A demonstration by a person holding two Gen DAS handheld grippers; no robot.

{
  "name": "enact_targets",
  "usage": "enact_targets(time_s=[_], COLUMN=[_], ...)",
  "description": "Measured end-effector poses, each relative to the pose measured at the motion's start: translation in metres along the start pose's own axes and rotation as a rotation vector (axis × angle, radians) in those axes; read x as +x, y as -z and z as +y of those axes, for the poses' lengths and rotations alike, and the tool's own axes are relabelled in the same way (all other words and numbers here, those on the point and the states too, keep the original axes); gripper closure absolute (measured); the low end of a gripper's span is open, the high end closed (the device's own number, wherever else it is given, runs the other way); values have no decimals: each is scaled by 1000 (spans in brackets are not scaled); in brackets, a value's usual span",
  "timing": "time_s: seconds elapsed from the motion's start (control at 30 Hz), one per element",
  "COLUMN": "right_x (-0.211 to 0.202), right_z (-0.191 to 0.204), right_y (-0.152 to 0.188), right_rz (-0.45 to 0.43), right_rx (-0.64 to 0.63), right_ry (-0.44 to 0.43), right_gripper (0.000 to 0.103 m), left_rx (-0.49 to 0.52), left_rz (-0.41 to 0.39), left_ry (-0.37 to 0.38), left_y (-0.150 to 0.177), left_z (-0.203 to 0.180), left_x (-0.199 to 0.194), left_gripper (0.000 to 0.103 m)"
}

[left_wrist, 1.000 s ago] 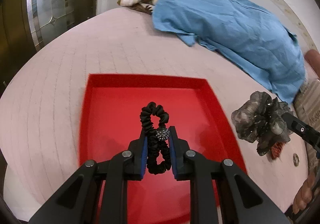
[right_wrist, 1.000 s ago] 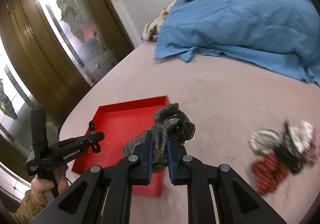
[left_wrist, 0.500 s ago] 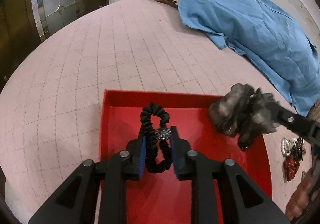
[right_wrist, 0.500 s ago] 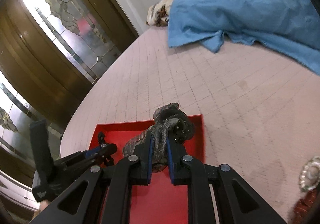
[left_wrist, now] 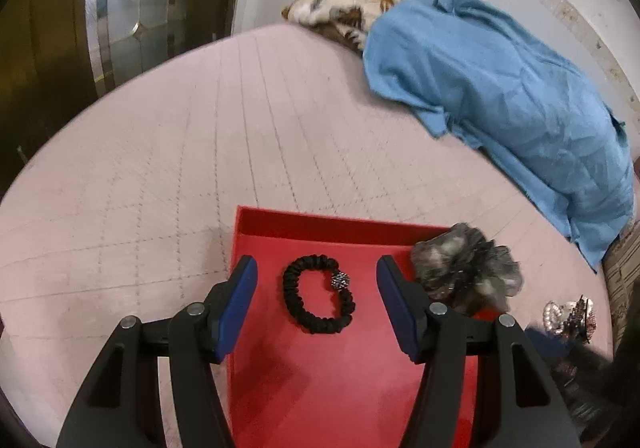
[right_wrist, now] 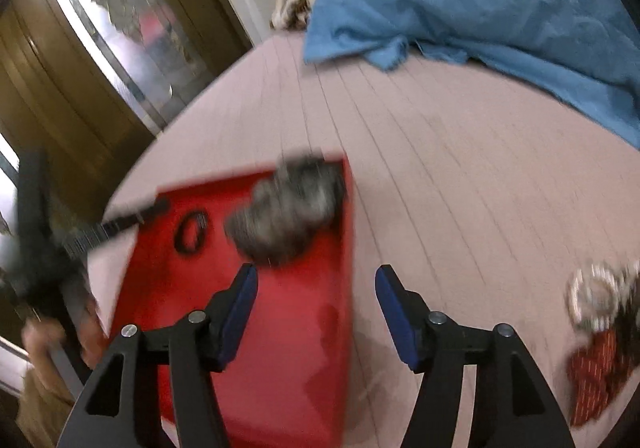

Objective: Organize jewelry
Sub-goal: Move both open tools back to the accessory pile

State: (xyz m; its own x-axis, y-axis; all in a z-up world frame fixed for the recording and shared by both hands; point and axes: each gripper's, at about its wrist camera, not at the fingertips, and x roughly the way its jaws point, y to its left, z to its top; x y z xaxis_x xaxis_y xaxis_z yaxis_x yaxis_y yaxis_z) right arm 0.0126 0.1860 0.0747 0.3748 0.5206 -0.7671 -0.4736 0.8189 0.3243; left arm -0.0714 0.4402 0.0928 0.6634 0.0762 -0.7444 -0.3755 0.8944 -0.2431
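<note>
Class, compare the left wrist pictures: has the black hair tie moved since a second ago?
Yes. The black hair tie, then gripped upright by the left gripper, now lies flat on the red tray floor; the jaws have just been opening and stand clear of it.

I see a pink quilted bedspread (left_wrist: 168, 152) filling the middle of both views. A blue cloth (left_wrist: 512, 88) lies crumpled at the upper right, with a brown-and-white patterned fabric (left_wrist: 340, 10) poking out beyond it. A wooden door with glass panel (right_wrist: 104, 32) stands upper left.
</note>
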Motion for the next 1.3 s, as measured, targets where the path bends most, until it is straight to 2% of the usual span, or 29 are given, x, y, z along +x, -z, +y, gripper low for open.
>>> enact_targets(time_s=[0.03, 0.07, 0.1, 0.23, 0.47, 0.7, 0.77, 0.83, 0.93, 1.07, 1.3], right_x=[0, 0, 1, -7, -36, -49, -55, -65, -92, -127, -171], right_z=[-1, -3, -4, -9, -3, -8, -8, -13, -32, -74, -181], right_y=[8, 18, 25, 49, 94, 117, 124, 129, 138, 153, 170], right_rz=[9, 25, 41, 42, 14, 5, 10, -11, -73, -133, -184], right_rx=[0, 3, 11, 43, 74, 124, 119, 132, 143, 173, 307], right_ry=[11, 24, 27, 26, 45, -14, -54, -59, -50, 21, 205], right_gripper=[64, 76, 91, 95, 93, 86, 86, 71, 52, 51, 51], left_rx=[3, 5, 8, 17, 47, 124, 151, 174, 224, 297, 374], left_rz=[-14, -21, -30, -45, -34, -4, 3, 18, 44, 71, 152], left_ry=[-1, -1, 3, 23, 65, 120, 131, 146, 174, 201, 242], left_y=[1, 1, 2, 7, 21, 46, 54, 62, 76, 95, 128], left_z=[-2, -3, -5, -16, -49, -104, -119, -137, -168, -210, -274], left_x=[-7, -12, -18, -36, -52, -67, -70, -72, -73, -70, -44], left_gripper=[42, 42, 42, 42, 42, 42, 42, 41, 41, 41, 41])
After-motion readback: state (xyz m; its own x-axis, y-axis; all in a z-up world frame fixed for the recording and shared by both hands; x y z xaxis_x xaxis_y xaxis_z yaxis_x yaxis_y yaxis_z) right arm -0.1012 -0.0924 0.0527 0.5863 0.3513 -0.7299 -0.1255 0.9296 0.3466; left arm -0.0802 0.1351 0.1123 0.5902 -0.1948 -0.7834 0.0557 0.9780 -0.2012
